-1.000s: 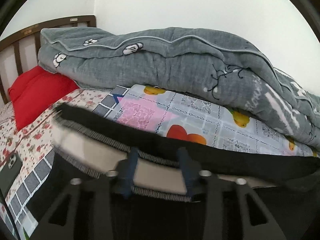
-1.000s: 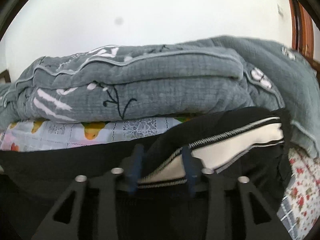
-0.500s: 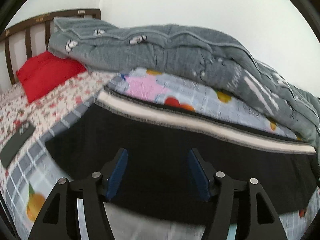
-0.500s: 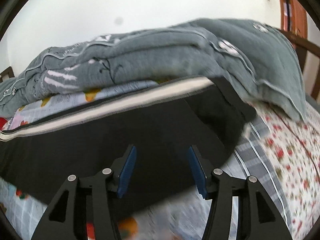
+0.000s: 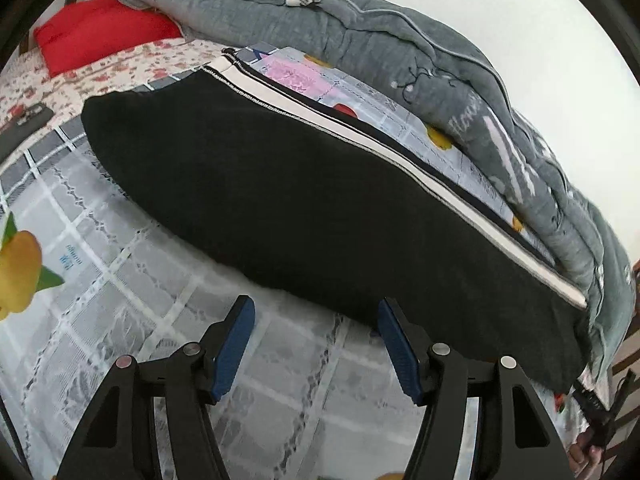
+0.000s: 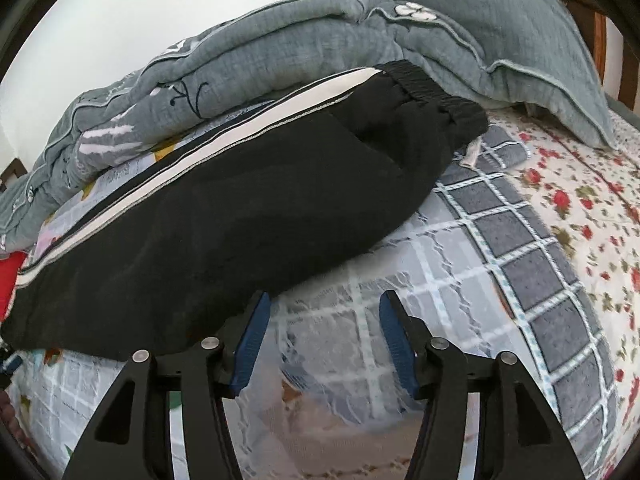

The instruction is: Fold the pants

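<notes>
Released since one second ago: pants [image 5: 304,200] now lie folded lengthwise across centre frame on bed [image 5: 132,292]. Left tool [image 5: 316,344] and right tool [image 6: 322,336] wide open, empty, withdrawn. Crosswise fold pending.

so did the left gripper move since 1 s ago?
Yes. The left gripper was shut on the striped edge of the pants near the grey quilt; now it is open, pulled back off the pants over the checked sheet.
</notes>
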A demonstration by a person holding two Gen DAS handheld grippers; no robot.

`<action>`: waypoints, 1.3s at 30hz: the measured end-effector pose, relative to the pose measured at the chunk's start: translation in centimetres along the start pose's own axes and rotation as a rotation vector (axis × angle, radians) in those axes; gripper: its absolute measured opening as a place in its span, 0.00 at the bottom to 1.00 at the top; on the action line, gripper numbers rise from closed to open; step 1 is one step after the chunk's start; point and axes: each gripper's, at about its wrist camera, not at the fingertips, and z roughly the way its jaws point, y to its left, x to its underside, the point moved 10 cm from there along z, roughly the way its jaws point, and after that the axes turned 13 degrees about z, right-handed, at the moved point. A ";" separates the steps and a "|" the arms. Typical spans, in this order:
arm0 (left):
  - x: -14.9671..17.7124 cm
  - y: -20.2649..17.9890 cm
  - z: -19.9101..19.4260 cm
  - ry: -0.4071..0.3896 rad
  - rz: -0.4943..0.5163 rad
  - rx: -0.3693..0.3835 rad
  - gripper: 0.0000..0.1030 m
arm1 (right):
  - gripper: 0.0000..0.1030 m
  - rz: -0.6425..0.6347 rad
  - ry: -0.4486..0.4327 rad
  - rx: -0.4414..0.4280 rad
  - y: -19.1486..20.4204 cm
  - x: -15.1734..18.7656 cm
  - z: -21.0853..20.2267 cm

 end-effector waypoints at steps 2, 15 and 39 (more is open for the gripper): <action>-0.6 0.4 0.6 -0.006 -0.034 0.011 0.60 | 0.55 0.015 0.019 0.001 0.5 -0.6 1.0; -4.4 2.7 3.6 0.005 -0.163 -0.018 0.31 | 0.55 0.067 0.048 -0.001 2.4 -4.3 5.6; 1.6 4.4 -5.9 0.042 -0.038 -0.142 0.12 | 0.05 0.050 -0.072 -0.089 -4.8 5.7 -8.5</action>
